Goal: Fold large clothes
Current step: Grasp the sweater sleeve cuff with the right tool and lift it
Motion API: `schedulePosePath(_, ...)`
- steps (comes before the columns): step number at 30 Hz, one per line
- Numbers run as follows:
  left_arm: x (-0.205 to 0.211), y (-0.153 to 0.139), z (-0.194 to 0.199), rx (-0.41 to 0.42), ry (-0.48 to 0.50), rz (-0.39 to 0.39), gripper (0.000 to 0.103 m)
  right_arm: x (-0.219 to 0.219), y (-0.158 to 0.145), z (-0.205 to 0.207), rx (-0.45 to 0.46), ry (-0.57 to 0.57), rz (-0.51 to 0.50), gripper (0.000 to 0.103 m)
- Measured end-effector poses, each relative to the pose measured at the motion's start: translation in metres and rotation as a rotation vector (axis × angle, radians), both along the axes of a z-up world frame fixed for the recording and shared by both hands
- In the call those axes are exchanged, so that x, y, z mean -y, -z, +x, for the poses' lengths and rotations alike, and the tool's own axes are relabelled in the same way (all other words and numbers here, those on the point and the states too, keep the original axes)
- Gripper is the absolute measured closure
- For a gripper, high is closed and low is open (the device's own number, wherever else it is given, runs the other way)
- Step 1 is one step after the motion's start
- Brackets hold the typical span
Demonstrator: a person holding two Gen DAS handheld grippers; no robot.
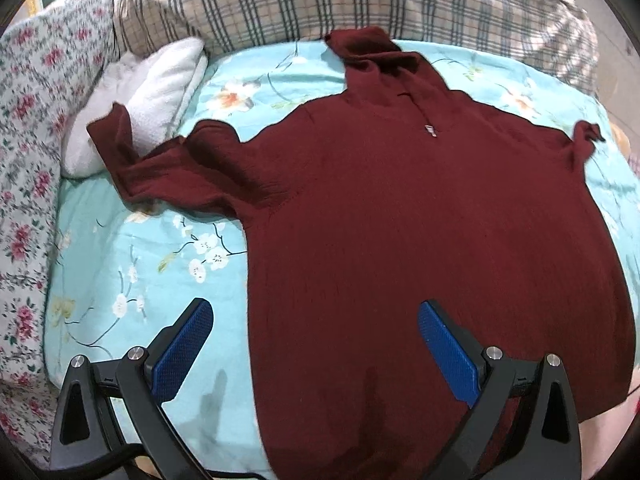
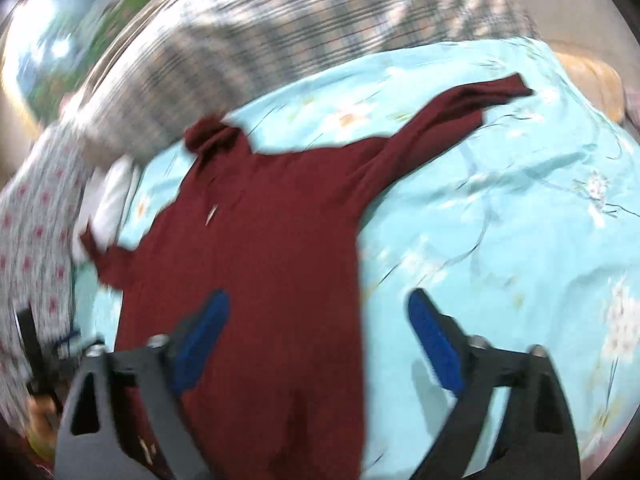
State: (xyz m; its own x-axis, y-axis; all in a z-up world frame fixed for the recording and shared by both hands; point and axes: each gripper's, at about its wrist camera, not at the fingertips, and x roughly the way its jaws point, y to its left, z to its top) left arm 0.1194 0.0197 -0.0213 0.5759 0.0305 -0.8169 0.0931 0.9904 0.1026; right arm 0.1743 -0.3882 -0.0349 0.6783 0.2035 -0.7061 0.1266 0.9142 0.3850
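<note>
**One maroon sweater spread flat, both grippers empty**

I'm over a bed [image 1: 132, 248] dressed in a light blue sheet printed with white blossoms. A plaid blanket [image 1: 304, 0] is bunched along the far side, a pink-flowered quilt [image 1: 28, 128] runs down the left edge, and one white pillow [image 1: 152, 92] sits wedged in that corner.

Counting the clothes: one, a maroon turtleneck sweater [image 1: 400, 220], lying flat on the sheet, collar towards the plaid blanket, hem towards me. Two sleeves. The one on the left of my left view bends, and its cuff rests against the white pillow. From the right view, which is badly smeared, the other sleeve [image 2: 448, 120] stretches out straight across the blue sheet.

My left hand-held gripper [image 1: 316, 344] hangs over the sweater's side edge near the hem, jaws spread wide, nothing pinched; one blue pad over sheet, the other over maroon knit. My right hand-held gripper [image 2: 320, 340] straddles the opposite side edge, also released, no cloth gripped between its pads. A second black tool shows blurred at that view's lower left.
</note>
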Motion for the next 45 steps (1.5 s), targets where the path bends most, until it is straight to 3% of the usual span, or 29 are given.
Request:
schedulePosePath(6, 0.005, 0.018, 0.035, -0.072, -0.011, -0.01, 0.001, 0.099, 0.002, 0.064, 0.045, 0.199, 0.074, 0.046)
schedulePosePath(10, 0.021, 0.032, 0.052, -0.095, -0.004, 0.027, 0.001, 0.154, 0.011, 0.109, 0.065, 0.297, 0.143, 0.06)
schedulePosePath(16, 0.047, 0.048, 0.076, -0.143, 0.027, 0.01, 0.001, 0.241, 0.026, 0.18, 0.107, 0.455, 0.201, 0.062)
schedulePosePath(23, 0.067, 0.063, 0.09, -0.159, 0.052, 0.038, 0.001, 0.306, 0.053, 0.223, 0.07, 0.588, 0.224, 0.062)
schedulePosePath(27, 0.073, 0.071, 0.092, -0.186, 0.066, 0.041, 0.001, 0.316, 0.058, 0.234, 0.073, 0.588, 0.218, 0.1)
schedulePosePath(31, 0.076, 0.071, 0.091, -0.187, 0.076, 0.025, 0.001, 0.3, 0.043, 0.234, 0.142, 0.503, 0.208, 0.101)
schedulePosePath(36, 0.078, 0.065, 0.086, -0.161, 0.082, -0.005, 0.001, 0.241, 0.001, 0.236, 0.229, 0.27, 0.186, 0.102)
schedulePosePath(40, 0.065, 0.055, 0.078, -0.146, 0.075, -0.027, 0.001, 0.169, -0.033, 0.24, 0.276, 0.034, 0.183, 0.102)
schedulePosePath(45, 0.044, 0.045, 0.07, -0.119, 0.049, -0.062, 0.001, 0.042, -0.058, 0.245, 0.266, -0.288, 0.218, 0.103)
